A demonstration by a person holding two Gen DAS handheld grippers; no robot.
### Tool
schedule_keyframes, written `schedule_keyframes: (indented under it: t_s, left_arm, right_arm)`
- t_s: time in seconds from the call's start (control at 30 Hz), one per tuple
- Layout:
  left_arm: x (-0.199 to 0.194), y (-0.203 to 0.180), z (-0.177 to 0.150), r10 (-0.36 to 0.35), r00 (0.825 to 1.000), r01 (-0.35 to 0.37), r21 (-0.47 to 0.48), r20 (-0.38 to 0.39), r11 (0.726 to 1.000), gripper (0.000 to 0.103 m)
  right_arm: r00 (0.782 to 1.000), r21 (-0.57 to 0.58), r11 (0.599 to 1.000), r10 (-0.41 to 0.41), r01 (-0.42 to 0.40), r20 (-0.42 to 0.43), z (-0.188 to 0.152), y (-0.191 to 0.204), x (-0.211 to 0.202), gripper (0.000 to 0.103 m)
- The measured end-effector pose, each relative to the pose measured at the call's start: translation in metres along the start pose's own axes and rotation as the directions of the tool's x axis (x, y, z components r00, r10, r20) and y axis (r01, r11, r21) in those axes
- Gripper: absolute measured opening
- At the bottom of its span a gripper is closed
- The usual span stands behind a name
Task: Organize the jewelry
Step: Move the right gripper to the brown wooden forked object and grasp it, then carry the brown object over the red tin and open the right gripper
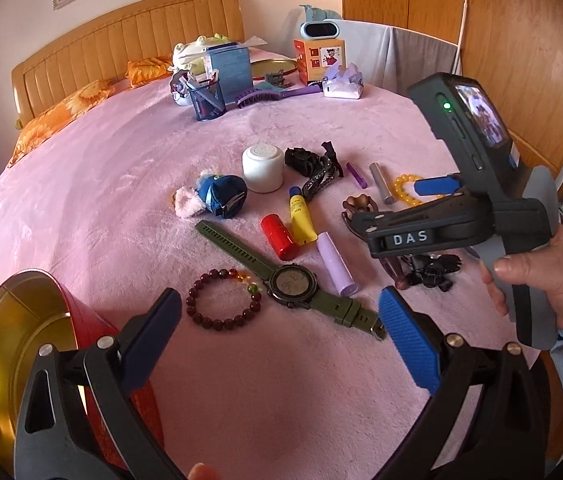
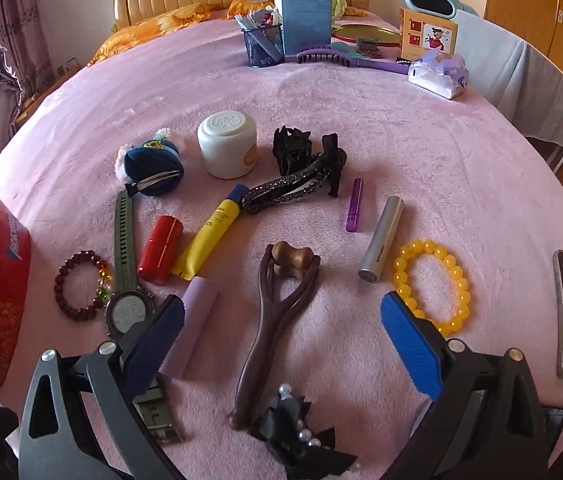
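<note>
On the pink bed, the dark red beaded bracelet (image 1: 221, 300) lay at twelve o'clock between the gaping left tool (image 1: 281, 320), while the yellow beaded bracelet (image 2: 433, 284) sat at one o'clock beside the open right tool (image 2: 281, 320).

I note a fuzzy pink blanket (image 2: 401, 140), glossy yellow bead bracelet (image 2: 433, 284), brushed-metal tube (image 2: 381, 240), smooth wooden massager (image 2: 273, 320).

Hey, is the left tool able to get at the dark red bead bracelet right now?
Probably yes. The left tool is open and empty, and the dark red bead bracelet lies flat just ahead of it on the pink blanket. Nothing covers it; only the green watch crowds its right side.
</note>
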State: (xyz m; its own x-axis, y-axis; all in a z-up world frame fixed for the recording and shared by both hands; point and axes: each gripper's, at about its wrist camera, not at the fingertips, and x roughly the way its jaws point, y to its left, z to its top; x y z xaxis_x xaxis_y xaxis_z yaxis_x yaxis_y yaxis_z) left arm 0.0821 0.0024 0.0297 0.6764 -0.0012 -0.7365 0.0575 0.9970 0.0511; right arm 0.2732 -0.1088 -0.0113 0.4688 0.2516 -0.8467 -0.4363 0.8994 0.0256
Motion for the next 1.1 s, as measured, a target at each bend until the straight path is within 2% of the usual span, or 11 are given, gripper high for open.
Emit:
schedule_keyframes:
  t_s: [0.1, 0.17, 0.2, 0.33, 0.5, 0.67, 0.8, 0.97, 1.1]
  left_arm:
    - [0.012, 0.004, 0.005, -0.014, 1.0, 0.014, -0.008, -0.019, 1.0, 0.096]
    - [0.017, 0.008, 0.007, -0.026, 0.999, 0.025, -0.027, -0.035, 0.999, 0.096]
    - [0.019, 0.011, 0.006, -0.026, 0.999, 0.025, -0.032, -0.039, 0.999, 0.096]
    - [0.023, 0.018, 0.006, -0.027, 0.998, 0.024, -0.053, -0.05, 0.998, 0.096]
    - [0.019, 0.024, 0.013, -0.009, 0.999, 0.006, -0.068, -0.042, 0.998, 0.096]
    - [-0.01, 0.044, 0.023, 0.015, 1.0, -0.012, -0.112, 0.026, 0.994, 0.096]
    - [-0.042, 0.074, 0.019, 0.058, 0.995, -0.045, -0.164, 0.075, 0.985, 0.096]
    - [-0.08, 0.121, -0.005, 0.172, 0.982, -0.15, -0.221, 0.082, 0.964, 0.096]
    - [-0.107, 0.165, -0.033, 0.235, 0.969, -0.206, -0.284, 0.073, 0.936, 0.096]
  right_arm:
    - [0.999, 0.018, 1.0, -0.002, 0.003, -0.048, 0.007, 0.002, 0.016, 0.098]
    - [0.996, 0.021, 0.999, -0.027, 0.029, -0.089, 0.007, 0.002, 0.027, 0.061]
    - [0.994, 0.033, 0.999, -0.027, 0.031, -0.11, 0.007, 0.001, 0.032, 0.035]
    - [0.993, 0.06, 0.998, 0.035, -0.028, -0.111, 0.001, -0.002, 0.036, 0.028]
    - [0.996, 0.063, 0.994, 0.093, -0.092, -0.004, 0.002, -0.003, 0.004, 0.026]
    - [0.986, 0.029, 0.99, 0.132, -0.135, 0.102, 0.011, 0.009, -0.043, 0.024]
    - [0.967, -0.042, 0.979, 0.201, -0.197, 0.154, 0.019, 0.045, -0.078, 0.012]
    - [0.93, -0.146, 0.944, 0.319, -0.295, 0.184, 0.027, 0.107, -0.109, 0.011]
    - [0.903, -0.237, 0.904, 0.397, -0.355, 0.164, 0.033, 0.169, -0.125, 0.011]
